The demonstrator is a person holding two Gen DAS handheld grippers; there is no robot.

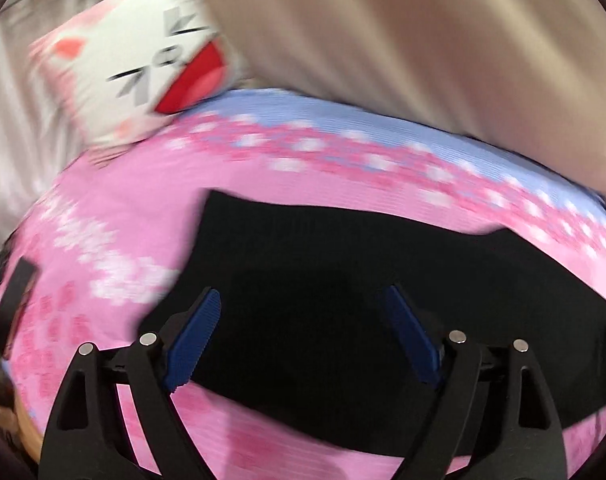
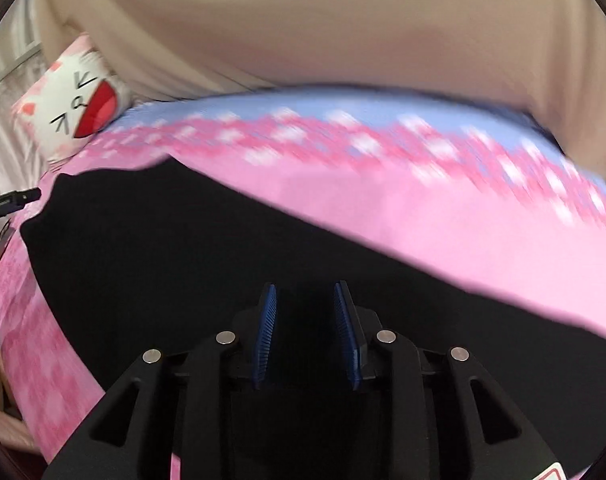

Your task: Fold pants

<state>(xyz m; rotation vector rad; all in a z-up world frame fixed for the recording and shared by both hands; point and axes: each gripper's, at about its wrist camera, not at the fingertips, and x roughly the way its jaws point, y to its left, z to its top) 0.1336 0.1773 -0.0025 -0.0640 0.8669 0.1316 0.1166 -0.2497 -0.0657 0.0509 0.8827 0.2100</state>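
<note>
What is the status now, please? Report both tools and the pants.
Left tool open, nothing between pads. Right tool partly open, empty. Black pants flat on pink bedspread. Cat pillow at far corner, clear of pants.

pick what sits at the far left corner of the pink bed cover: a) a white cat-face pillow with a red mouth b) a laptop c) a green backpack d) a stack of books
a, the white cat-face pillow with its open red mouth rests at the far left edge of the pink bed cover, beyond the black pants.
</note>
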